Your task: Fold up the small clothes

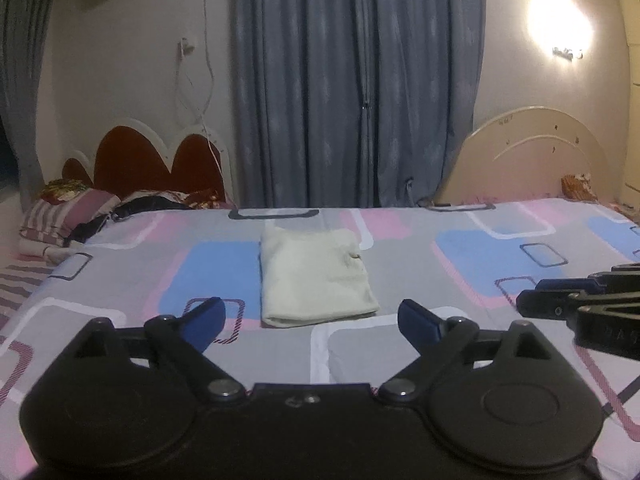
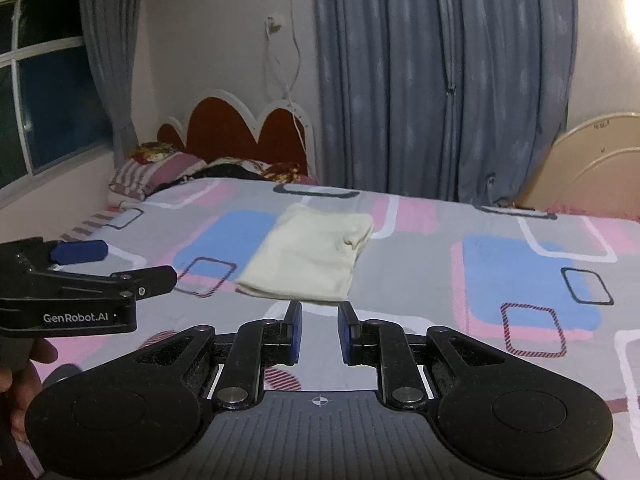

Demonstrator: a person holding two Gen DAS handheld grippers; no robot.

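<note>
**Folded cream garment on the bed, both grippers held clear of it**

We see a small cream garment (image 1: 316, 276) lying folded into a neat rectangle on the patterned bedsheet (image 1: 480, 264), roughly in the middle of the bed and a little toward its far edge. It lies flat, with a small dark mark near its right edge, and nothing touches it.

Our left gripper (image 1: 310, 320) hovers at the near side of the bed, its blue-padded fingers (image 1: 208, 314) spread wide apart and holding nothing; the garment's near edge sits just beyond the gap between them. Our right gripper (image 2: 320, 330) is also at the near side, with its fingers (image 2: 295, 332) drawn closer but a clear gap between them, and nothing is gripped. The garment (image 2: 308, 256) lies just beyond its tips, apart from them.

Each gripper shows in the other's view: the right one enters at the right edge of the left wrist view (image 1: 580, 308), and the left one sits at the left of the right wrist view (image 2: 80, 276), held by a hand (image 2: 24, 376).

At the far left a red headboard (image 1: 160, 164) stands behind piled pillows (image 1: 64, 216). Grey-blue curtains (image 1: 352, 80) hang behind the bed, and a cream headboard (image 1: 528, 156) is at the far right, under a bright wall lamp (image 1: 560, 24).
</note>
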